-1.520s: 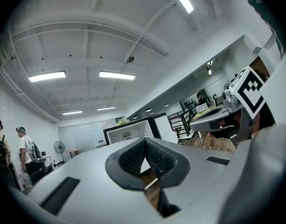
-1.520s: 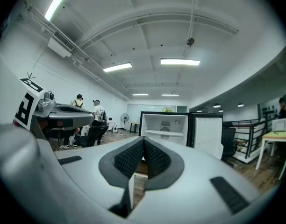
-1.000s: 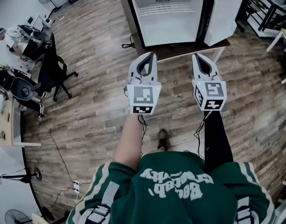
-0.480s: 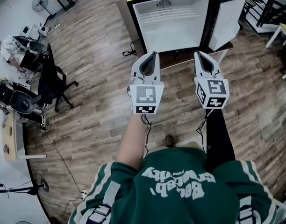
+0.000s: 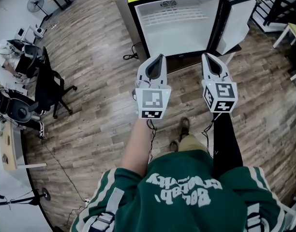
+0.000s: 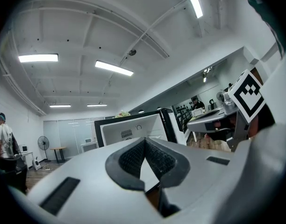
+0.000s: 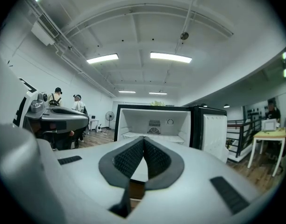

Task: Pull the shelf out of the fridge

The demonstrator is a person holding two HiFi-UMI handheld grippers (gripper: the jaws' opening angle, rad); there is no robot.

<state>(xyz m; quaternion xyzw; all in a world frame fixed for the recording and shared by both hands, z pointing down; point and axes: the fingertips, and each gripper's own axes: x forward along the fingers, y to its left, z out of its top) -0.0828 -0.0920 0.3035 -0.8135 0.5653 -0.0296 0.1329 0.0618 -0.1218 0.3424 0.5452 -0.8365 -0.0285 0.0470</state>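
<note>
- Left gripper (image 5: 159,58): held out ahead of me over the wooden floor (image 5: 104,81); its fingers (image 6: 130,158) are clenched tip to tip, with nothing between them.
- Right gripper (image 5: 205,57): level with the left and near it; its fingers (image 7: 157,158) are likewise pressed together on nothing.
- Fridge (image 5: 177,35): stands open ahead of both grippers and apart from them, with its door (image 5: 237,18) swung to the right.
- Shelf (image 5: 174,13): lies across the cavity inside the fridge, below the rear vent. From the head view I see only a faint ribbed band, probably its wires.
- Change over the last second: the fridge now fills more of the head view, and my shoe (image 5: 184,125) has stepped forward. Both grippers have kept their pose and closure.
</note>
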